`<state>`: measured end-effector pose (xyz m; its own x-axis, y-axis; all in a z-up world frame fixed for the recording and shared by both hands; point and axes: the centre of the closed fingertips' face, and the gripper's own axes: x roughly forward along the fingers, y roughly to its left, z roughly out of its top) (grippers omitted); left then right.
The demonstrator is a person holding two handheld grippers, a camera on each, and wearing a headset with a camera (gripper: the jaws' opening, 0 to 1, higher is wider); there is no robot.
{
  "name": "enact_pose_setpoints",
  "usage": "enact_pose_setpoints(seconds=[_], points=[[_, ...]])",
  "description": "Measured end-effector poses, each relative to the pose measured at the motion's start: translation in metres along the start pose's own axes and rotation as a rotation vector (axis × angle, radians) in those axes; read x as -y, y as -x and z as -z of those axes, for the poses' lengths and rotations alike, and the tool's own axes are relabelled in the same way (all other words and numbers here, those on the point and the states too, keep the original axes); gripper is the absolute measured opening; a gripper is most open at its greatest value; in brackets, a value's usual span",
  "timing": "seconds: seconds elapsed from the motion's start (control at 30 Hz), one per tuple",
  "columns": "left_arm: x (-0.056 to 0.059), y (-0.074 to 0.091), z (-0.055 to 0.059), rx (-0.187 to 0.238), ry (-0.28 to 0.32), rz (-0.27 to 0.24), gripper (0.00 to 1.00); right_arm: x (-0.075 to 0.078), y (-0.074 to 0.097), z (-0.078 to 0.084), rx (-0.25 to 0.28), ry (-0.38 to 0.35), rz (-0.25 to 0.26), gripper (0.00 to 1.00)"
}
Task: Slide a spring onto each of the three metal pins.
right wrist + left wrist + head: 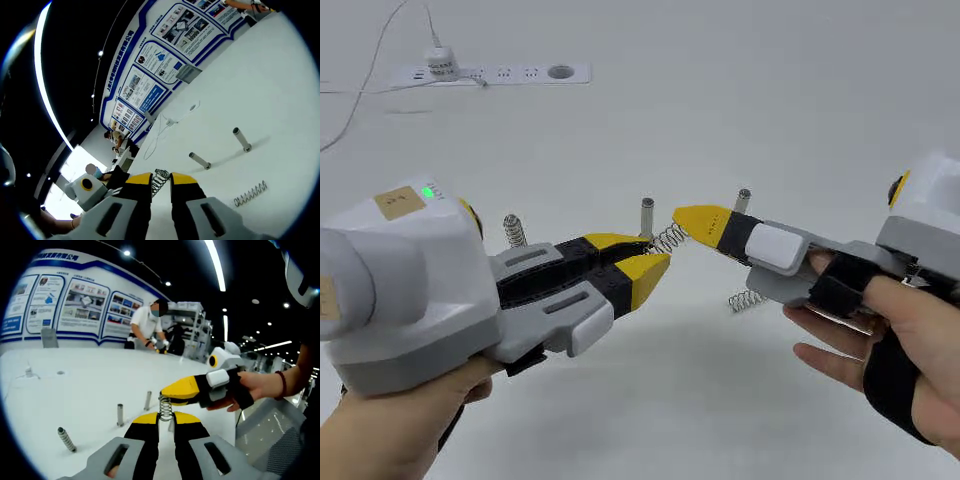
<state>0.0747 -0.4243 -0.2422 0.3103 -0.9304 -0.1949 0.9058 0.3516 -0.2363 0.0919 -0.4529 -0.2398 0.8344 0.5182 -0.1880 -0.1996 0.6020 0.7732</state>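
Head view: thin silver spring [668,238], left gripper [655,252] and right gripper [695,222] both clamped on it

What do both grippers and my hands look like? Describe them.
The left gripper and right gripper match: white boxy bodies, grey arms, black jaws, yellow tips. The left bears a tan sticker and green light. The right hand wears a black strap.

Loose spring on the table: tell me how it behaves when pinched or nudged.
The loose spring lies on its side on the smooth table, so a nudge will probably roll or skid it. Its thin open coils suggest it is light and would squash under a hard pinch. The held spring between left gripper and right gripper looks alike.
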Motion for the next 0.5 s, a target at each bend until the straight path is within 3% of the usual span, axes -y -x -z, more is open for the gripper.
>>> enact_pose_setpoints(seconds=[0.3,0.5], points=[[-0.001,-0.002,0.006,-0.028,0.015,-0.005,0.10,-0.006,-0.002,-0.001,-0.010,0.064,-0.016,0.14],[-0.001,-0.001,0.012,-0.056,0.007,-0.014,0.09,-0.010,-0.004,0.002,-0.050,0.227,-0.025,0.11]])
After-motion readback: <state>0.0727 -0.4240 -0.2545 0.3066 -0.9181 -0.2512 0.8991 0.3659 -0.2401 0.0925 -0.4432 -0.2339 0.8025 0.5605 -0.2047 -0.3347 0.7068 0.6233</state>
